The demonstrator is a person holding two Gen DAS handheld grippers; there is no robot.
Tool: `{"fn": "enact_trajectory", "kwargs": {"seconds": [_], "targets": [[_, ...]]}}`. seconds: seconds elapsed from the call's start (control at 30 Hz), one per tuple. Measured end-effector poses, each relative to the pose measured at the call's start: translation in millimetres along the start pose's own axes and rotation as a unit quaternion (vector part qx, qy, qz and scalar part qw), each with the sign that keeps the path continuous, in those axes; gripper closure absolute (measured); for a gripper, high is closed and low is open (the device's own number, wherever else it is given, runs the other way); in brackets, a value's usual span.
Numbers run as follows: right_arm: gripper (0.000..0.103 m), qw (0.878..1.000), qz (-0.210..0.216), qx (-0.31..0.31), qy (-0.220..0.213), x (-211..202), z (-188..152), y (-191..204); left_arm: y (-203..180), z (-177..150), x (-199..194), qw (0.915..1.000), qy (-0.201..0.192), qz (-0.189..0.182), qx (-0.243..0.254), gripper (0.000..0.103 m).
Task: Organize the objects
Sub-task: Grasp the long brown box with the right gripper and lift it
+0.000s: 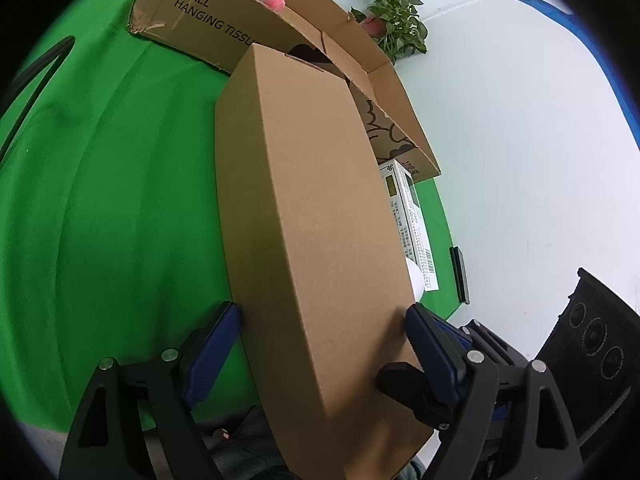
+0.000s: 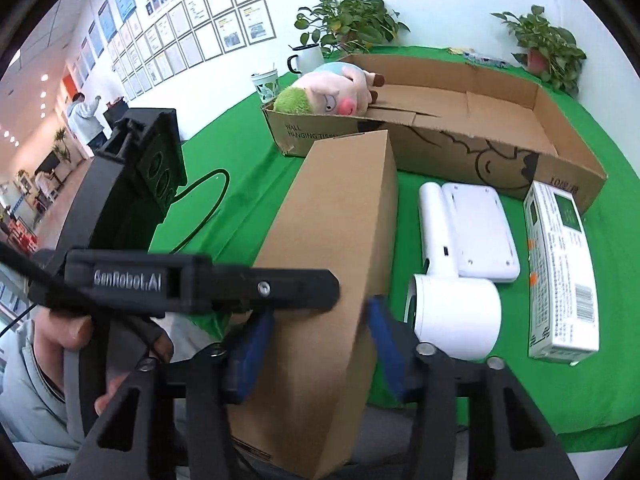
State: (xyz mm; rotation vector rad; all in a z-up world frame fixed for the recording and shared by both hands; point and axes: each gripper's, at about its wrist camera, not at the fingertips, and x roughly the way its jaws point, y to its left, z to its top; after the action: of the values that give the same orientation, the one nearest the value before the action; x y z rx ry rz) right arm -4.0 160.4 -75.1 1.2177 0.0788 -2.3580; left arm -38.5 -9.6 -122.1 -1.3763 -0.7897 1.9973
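A long plain brown cardboard box (image 1: 304, 208) is held on edge above the green table, and both grippers clamp its near end. My left gripper (image 1: 322, 320) is shut on the box, blue pads on both sides. My right gripper (image 2: 320, 332) is shut on the same box (image 2: 340, 240). Beyond it lies a large open carton (image 2: 460, 108) printed "WALL HANGING TISSUE", also in the left wrist view (image 1: 224, 20). A plush pig toy (image 2: 332, 92) rests on the carton's left end.
A white hair dryer (image 2: 452, 304), a white flat device (image 2: 480, 232) and a white printed packet (image 2: 560, 268) lie right of the box. Potted plants (image 2: 348, 24) and a mug (image 2: 308, 58) stand at the back. A black cable (image 2: 200, 216) runs left.
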Motion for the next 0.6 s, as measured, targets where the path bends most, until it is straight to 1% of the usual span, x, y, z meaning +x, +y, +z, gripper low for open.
{"fn": "enact_trajectory", "kwargs": {"seconds": [0.03,0.1,0.17,0.23,0.27,0.33,0.43,0.53,0.6], "targets": [[0.056,1.0,-0.001,-0.003,0.001,0,0,1,0,-2,1,1.0,0.002,0.001,-0.002,0.019],[0.049,1.0,0.001,0.002,0.006,1,0,0,-4,-7,3,1.0,0.006,0.008,0.002,0.019],[0.023,1.0,0.006,0.008,0.02,7,-3,1,-7,-12,5,1.0,0.008,0.004,0.001,0.019],[0.012,1.0,0.017,0.005,0.025,9,-5,5,-10,-17,7,0.9999,0.01,0.003,0.002,0.019],[0.007,1.0,0.013,-0.002,0.026,10,-6,8,-13,-20,10,0.9999,0.011,0.003,0.002,0.019],[0.004,1.0,0.0,-0.016,0.027,13,-8,14,-16,-25,10,0.9999,0.016,0.001,0.004,0.019],[0.004,0.999,-0.029,-0.036,0.029,19,-12,21,-10,-23,-4,0.9998,0.021,-0.001,0.007,0.019],[0.014,0.996,-0.063,-0.064,0.025,21,-16,27,-12,-26,-5,0.9997,0.023,-0.001,0.008,0.019],[0.015,0.996,-0.059,-0.062,0.022,20,-18,26,-14,-31,-5,0.9997,0.025,-0.002,0.008,0.019]]}}
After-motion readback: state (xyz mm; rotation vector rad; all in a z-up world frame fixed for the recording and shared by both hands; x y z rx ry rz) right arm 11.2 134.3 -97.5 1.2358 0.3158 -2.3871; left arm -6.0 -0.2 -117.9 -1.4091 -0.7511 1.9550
